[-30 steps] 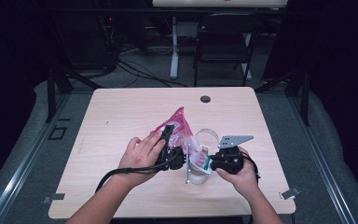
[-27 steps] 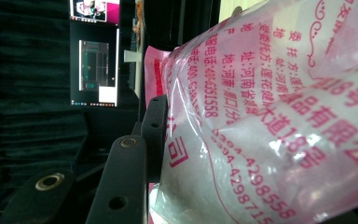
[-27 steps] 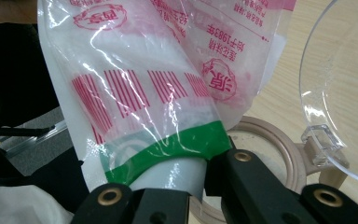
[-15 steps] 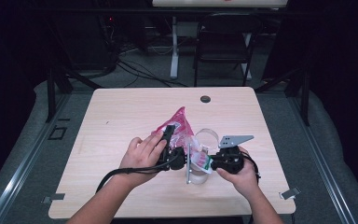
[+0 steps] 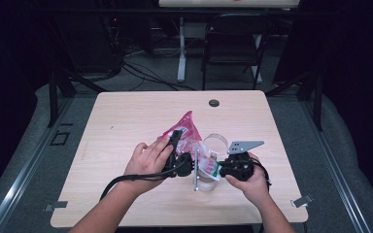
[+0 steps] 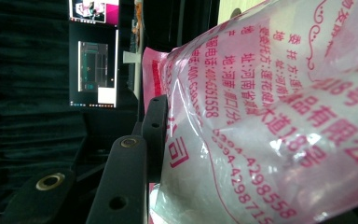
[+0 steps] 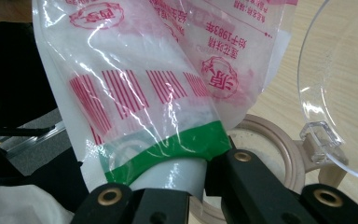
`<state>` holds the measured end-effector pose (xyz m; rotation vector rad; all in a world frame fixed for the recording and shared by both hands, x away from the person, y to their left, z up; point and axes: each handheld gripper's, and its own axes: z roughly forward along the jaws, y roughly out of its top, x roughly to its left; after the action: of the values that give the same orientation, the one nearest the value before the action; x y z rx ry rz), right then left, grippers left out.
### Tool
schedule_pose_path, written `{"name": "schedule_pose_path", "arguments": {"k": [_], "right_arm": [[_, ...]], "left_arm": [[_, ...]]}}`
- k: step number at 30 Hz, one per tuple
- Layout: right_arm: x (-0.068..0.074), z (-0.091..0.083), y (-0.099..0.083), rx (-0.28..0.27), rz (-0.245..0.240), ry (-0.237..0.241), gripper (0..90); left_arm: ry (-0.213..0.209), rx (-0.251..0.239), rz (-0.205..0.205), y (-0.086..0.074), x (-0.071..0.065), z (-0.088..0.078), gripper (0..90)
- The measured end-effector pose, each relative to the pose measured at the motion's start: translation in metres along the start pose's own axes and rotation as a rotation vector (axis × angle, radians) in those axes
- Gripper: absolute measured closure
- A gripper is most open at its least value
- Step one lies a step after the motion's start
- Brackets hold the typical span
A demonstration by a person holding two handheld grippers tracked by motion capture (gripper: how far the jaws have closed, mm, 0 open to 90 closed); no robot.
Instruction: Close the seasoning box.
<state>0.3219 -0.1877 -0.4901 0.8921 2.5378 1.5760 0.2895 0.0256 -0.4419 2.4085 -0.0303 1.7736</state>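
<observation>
High view: wooden table (image 5: 126, 121) in centre frame, both hands entering from the bottom edge. A pink-and-clear printed plastic bag (image 5: 187, 131) sits just below the middle of the frame, stretched between the two tools.

Left gripper (image 5: 184, 162), lower centre-left: in the left gripper view one black jaw lies flat against the bag (image 6: 270, 116), which covers the right two-thirds of that frame; the second jaw is hidden behind the film. Jaws partly closed and clamped on the bag.

Right gripper (image 5: 223, 170), lower centre-right, grey three-cornered plate on top. In the right gripper view its jaws (image 7: 205, 186) are pinched together on the bag's green-banded bottom edge (image 7: 168, 149), lower centre of the frame.

A clear round container with a beige rim (image 7: 270, 140) stands on the table directly behind the pinched edge; its transparent hinged lid (image 7: 340, 84) stands open at the right of the frame. In the high view the container (image 5: 209, 172) sits between the two grippers.
</observation>
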Motion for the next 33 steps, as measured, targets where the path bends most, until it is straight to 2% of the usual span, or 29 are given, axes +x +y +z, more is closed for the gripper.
{"name": "schedule_pose_path", "arguments": {"k": [15, 33], "right_arm": [[0.002, 0.002, 0.0, 0.008, -0.004, -0.01, 90.0], [0.004, 0.001, 0.001, 0.001, -0.014, -0.012, 90.0]], "left_arm": [[-0.007, -0.006, -0.013, -0.004, -0.002, 0.003, 66.6], [-0.053, 0.019, -0.056, -0.012, -0.005, 0.005, 66.9]]}}
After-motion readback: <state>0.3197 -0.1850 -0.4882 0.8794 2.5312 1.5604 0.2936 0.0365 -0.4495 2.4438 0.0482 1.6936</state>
